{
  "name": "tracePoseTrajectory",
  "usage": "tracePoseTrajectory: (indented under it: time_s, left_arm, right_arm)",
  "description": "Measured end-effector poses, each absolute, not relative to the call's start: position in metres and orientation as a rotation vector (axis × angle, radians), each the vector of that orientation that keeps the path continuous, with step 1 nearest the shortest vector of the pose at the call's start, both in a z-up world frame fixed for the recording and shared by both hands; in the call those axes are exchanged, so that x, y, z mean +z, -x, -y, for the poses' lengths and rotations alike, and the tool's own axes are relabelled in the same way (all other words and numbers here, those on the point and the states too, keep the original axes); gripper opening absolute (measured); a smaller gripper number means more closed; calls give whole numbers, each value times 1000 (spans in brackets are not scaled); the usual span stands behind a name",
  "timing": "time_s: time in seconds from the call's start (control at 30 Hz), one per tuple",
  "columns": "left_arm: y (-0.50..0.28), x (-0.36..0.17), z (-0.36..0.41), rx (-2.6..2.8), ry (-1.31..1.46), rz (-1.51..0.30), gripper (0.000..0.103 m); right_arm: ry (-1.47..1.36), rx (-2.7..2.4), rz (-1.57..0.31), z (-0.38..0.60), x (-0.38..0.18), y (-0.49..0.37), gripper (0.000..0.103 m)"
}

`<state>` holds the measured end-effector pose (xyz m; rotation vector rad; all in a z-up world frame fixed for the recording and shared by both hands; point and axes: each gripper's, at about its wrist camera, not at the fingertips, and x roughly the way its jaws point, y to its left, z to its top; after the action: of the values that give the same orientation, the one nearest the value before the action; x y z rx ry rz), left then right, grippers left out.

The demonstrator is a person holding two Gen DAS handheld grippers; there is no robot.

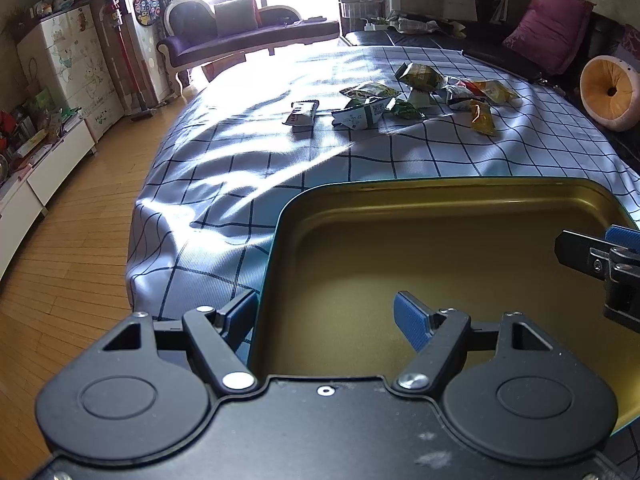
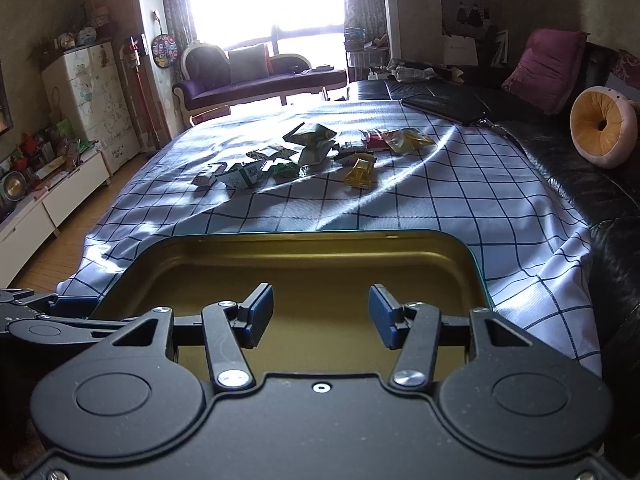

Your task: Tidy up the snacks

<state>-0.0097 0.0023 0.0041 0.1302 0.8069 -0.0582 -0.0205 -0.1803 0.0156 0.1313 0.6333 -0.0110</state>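
An empty gold-lined tin box (image 1: 460, 200) with a teal rim lies on the checked cloth near me; it also shows in the right wrist view (image 2: 320, 240). Several snack packets (image 1: 416, 96) lie in a loose pile farther back on the cloth, also seen in the right wrist view (image 2: 316, 152). My left gripper (image 1: 326, 316) is open, its fingers astride the tin's left wall. My right gripper (image 2: 320, 312) is open and empty above the tin's near part; it also shows at the right edge of the left wrist view (image 1: 600, 256).
The checked cloth (image 2: 440, 200) covers a table. A black leather sofa (image 2: 580, 184) with a round cushion (image 2: 602, 126) runs along the right. A purple chaise (image 1: 248, 36) stands by the window, white cabinets (image 1: 52, 160) line the left wall over wooden floor.
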Motion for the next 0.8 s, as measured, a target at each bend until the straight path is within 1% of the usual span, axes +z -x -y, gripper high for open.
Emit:
tracePoseTrajectory:
  time_s: [0.37, 0.8]
  left_arm:
    - [9, 4, -2, -59, -131, -811, 79]
    - [10, 4, -1, -59, -132, -805, 78]
  right_arm:
    - [-159, 3, -662, 183, 13, 21, 59]
    - [-126, 26, -667, 179, 13, 19, 58]
